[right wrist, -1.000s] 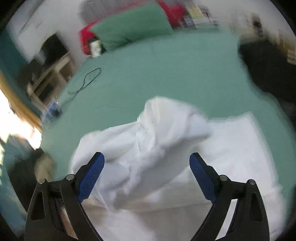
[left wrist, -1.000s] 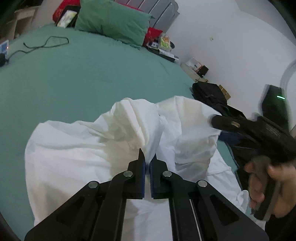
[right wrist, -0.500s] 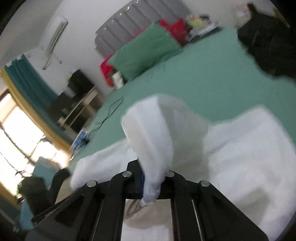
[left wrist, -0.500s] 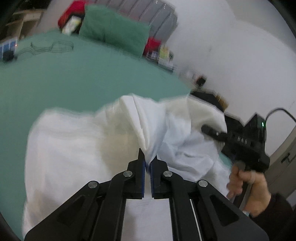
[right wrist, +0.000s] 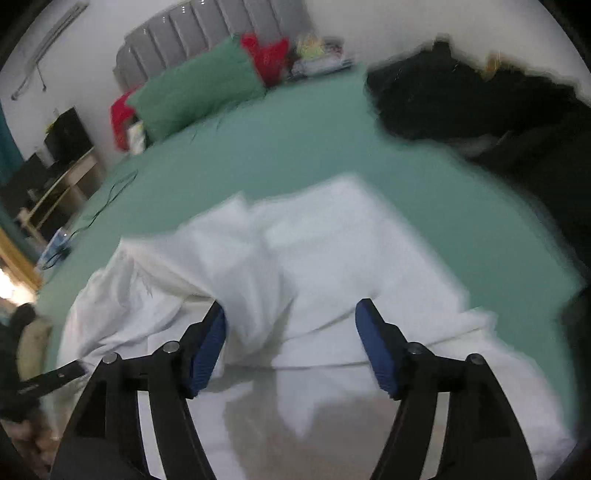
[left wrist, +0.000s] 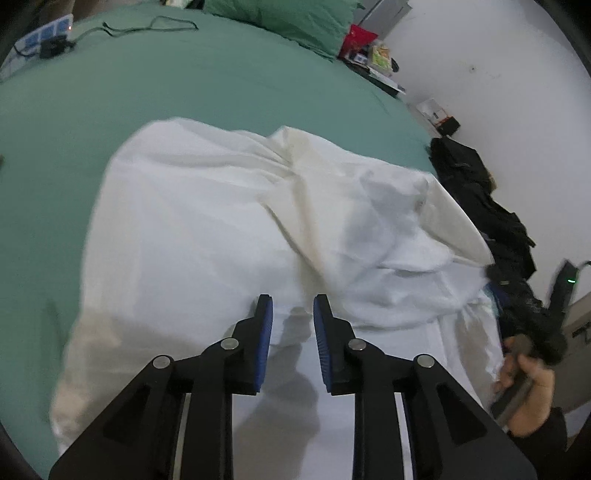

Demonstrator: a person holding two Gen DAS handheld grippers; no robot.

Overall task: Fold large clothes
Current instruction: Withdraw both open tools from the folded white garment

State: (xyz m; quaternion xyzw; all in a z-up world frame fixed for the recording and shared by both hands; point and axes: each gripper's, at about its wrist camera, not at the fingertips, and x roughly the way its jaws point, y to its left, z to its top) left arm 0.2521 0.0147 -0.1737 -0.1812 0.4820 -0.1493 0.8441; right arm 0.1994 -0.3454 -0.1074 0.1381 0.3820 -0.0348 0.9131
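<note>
1. A white garment [left wrist: 229,221] lies spread and rumpled on a green bed [left wrist: 184,85]; it covers the near part of the bed, with a raised fold running across its middle and loose layers bunched toward the right edge.
2. The left gripper [left wrist: 293,317] hangs over the near part of the garment; its jaws have just been opening and now stand a narrow gap apart; nothing is between the blue pads, and their shadow falls on the cloth below.
3. The right gripper [right wrist: 290,336] is over the same garment; its jaws have just been opening and stand wide; a hump of cloth rises between them, brushing the left pad [right wrist: 207,354] while the other pad is clear of it; this view is blurred.
4. In the left view a hand [left wrist: 524,391] at the right edge holds the right gripper's handle.
5. A green pillow [right wrist: 199,88] sits at the bed's far end; dark clothes [left wrist: 480,199] lie off the bed's right side; a black cable [left wrist: 147,26] trails across the far left of the bed.
</note>
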